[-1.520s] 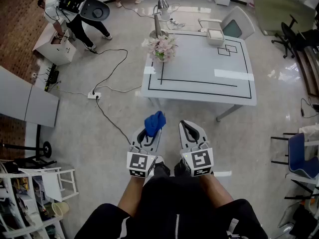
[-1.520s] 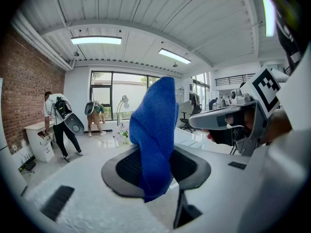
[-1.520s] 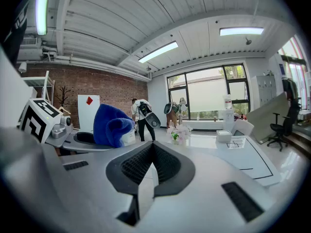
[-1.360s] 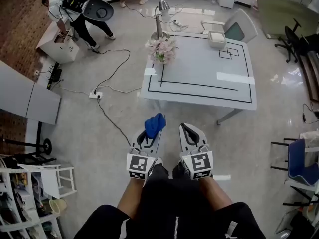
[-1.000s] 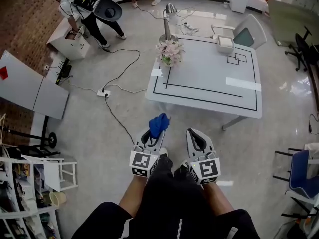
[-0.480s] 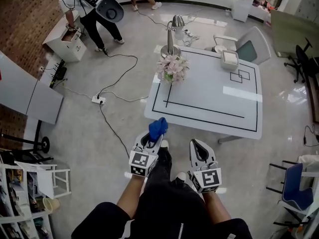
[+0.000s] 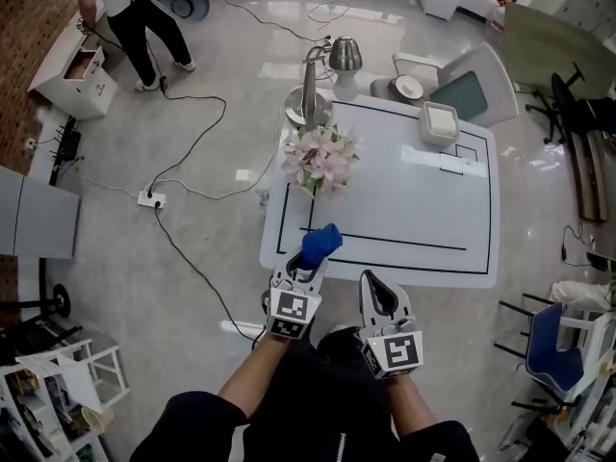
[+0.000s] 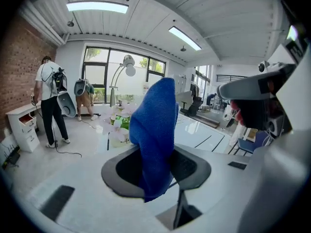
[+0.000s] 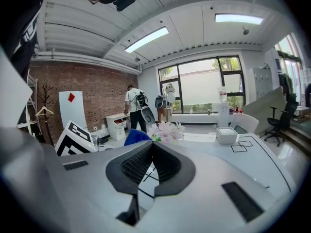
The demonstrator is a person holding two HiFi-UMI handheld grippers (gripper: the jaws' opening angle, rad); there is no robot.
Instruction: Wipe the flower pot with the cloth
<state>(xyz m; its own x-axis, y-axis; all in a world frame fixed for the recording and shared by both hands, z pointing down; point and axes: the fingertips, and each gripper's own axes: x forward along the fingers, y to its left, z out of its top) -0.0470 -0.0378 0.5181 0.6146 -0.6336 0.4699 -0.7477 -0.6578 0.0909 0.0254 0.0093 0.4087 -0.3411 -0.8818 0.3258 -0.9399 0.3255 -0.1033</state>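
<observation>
A blue cloth (image 7: pixel 320 245) sticks up from my left gripper (image 7: pixel 310 263), which is shut on it just over the near edge of the white table (image 7: pixel 404 195). In the left gripper view the cloth (image 8: pixel 154 130) fills the middle and hides the jaw tips. The flower pot with pink flowers (image 7: pixel 320 159) stands at the table's left side, beyond the left gripper, and shows as the flowers (image 9: pixel 165 130) in the right gripper view. My right gripper (image 7: pixel 377 295) is beside the left one, shut with nothing in it.
A white box (image 7: pixel 440 123) sits on the table's far right part. A metal lamp (image 7: pixel 310 85) and a chair (image 7: pixel 452 70) stand beyond the table. A cable and power strip (image 7: pixel 149 200) lie on the floor at left. A person (image 7: pixel 135 8) stands far left.
I have come closer to the table: both grippers went from over the floor to its near edge. The left gripper still holds the cloth, and the right one stays shut.
</observation>
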